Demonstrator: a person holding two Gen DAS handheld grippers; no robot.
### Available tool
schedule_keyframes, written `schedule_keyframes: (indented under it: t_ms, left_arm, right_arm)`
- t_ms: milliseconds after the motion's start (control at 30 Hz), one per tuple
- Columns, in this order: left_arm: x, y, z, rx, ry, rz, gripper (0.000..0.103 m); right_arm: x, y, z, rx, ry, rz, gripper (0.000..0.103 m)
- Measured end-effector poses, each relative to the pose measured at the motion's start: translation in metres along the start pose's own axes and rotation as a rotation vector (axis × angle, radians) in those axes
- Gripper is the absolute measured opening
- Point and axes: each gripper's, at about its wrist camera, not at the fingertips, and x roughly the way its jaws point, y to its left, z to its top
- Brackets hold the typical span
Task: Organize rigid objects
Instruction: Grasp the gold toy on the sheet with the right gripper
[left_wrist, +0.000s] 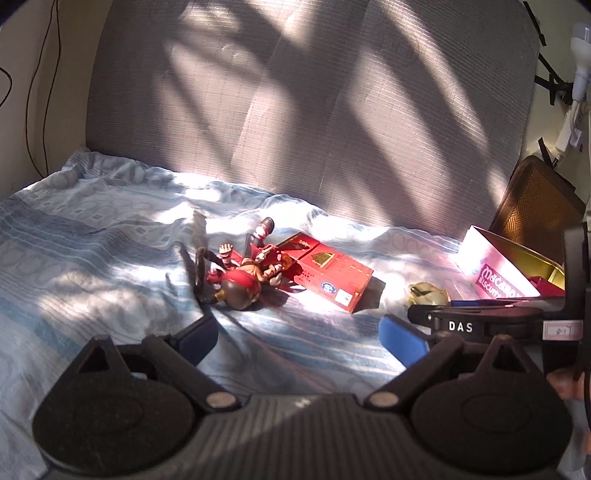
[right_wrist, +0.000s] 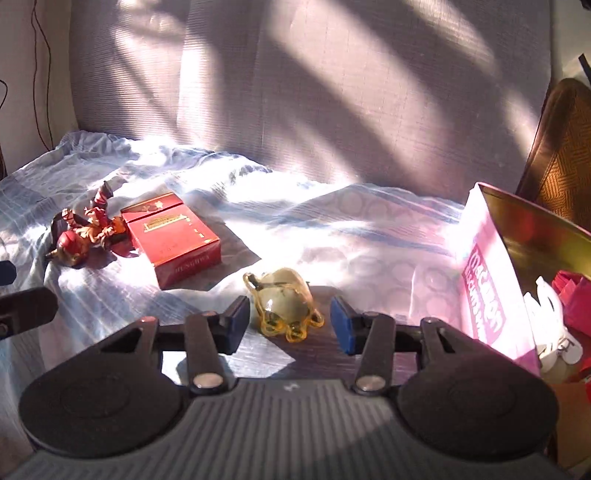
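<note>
On bedsheet (right_wrist: 332, 229), pink tin (right_wrist: 487, 280) holding red pieces (right_wrist: 576, 295), both grippers' jaws released.

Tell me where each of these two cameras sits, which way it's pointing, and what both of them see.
Left wrist: rides on the left gripper, facing forward over the bedsheet at the figurine and red box; its own open fingers show, plus the right gripper entering from the right.
Right wrist: rides on the right gripper, facing the amber pig ornament between its open fingers, with the pink tin at right.
Shared: figurine, red box, ornament, tin.
</note>
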Motion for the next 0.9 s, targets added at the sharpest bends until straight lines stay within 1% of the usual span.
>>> schedule_keyframes:
  t_ms: [67,100,133,167,200,267,300,367,400,433,467,567,633,667,700,733,800,867,900]
  left_arm:
    - [0.001,0.005,0.001,-0.042,0.017,-0.093,0.097]
    - [0.001,0.007,0.001,-0.066,0.034,-0.148,0.097]
    - [0.003,0.008,0.0,-0.081,0.049,-0.186,0.096]
    - [0.003,0.007,-0.001,-0.087,0.057,-0.217,0.095]
    - [0.003,0.005,-0.002,-0.079,0.057,-0.24,0.094]
    - [-0.001,-0.006,-0.005,-0.029,0.052,-0.297,0.094]
    - [-0.003,-0.015,-0.009,0.014,0.053,-0.335,0.094]
    - [-0.006,-0.037,-0.016,0.105,0.06,-0.39,0.093]
    - [-0.006,-0.045,-0.019,0.133,0.061,-0.403,0.093]
    - [-0.006,-0.055,-0.02,0.158,0.063,-0.409,0.093]
    - [-0.004,-0.063,-0.02,0.158,0.073,-0.402,0.093]
    - [0.01,-0.071,-0.015,0.086,0.134,-0.367,0.092]
    - [0.016,-0.074,-0.013,0.057,0.158,-0.359,0.089]
    - [0.019,-0.076,-0.012,0.051,0.168,-0.351,0.089]
    - [0.021,-0.077,-0.011,0.049,0.175,-0.348,0.088]
    - [0.023,-0.078,-0.01,0.048,0.182,-0.348,0.085]
    - [0.027,-0.081,-0.007,0.05,0.198,-0.346,0.081]
    - [0.033,-0.085,-0.004,0.062,0.207,-0.337,0.078]
    - [0.038,-0.087,-0.003,0.068,0.216,-0.333,0.073]
  right_arm:
    - [-0.007,0.0,-0.003,0.001,0.003,0.017,0.041]
    - [-0.018,0.002,-0.01,-0.011,-0.004,0.031,0.039]
    - [-0.032,0.006,-0.019,-0.031,-0.01,0.049,0.038]
    - [-0.046,0.008,-0.03,-0.048,-0.012,0.064,0.032]
    - [-0.06,0.011,-0.041,-0.067,-0.009,0.075,0.019]
    - [-0.089,0.008,-0.065,-0.075,-0.016,0.092,0.006]
    - [-0.108,0.004,-0.082,-0.072,-0.021,0.093,0.005]
    - [-0.138,-0.006,-0.108,-0.065,-0.039,0.067,0.005]
    - [-0.152,-0.012,-0.117,-0.052,-0.056,0.056,0.006]
    - [-0.161,-0.016,-0.124,-0.038,-0.055,0.054,0.008]
    - [-0.169,-0.021,-0.129,-0.02,-0.06,0.054,0.009]
    - [-0.174,-0.024,-0.126,-0.02,-0.092,0.045,0.011]
    - [-0.167,-0.021,-0.113,-0.017,-0.123,0.075,0.014]
    - [-0.162,-0.018,-0.108,-0.021,-0.136,0.094,0.024]
    - [-0.156,-0.015,-0.103,-0.025,-0.142,0.107,0.043]
    - [-0.149,-0.012,-0.098,-0.028,-0.145,0.117,0.049]
    - [-0.13,-0.008,-0.087,-0.03,-0.124,0.134,0.051]
    - [-0.112,-0.006,-0.078,-0.025,-0.101,0.143,0.051]
    - [-0.101,-0.005,-0.073,-0.02,-0.085,0.147,0.051]
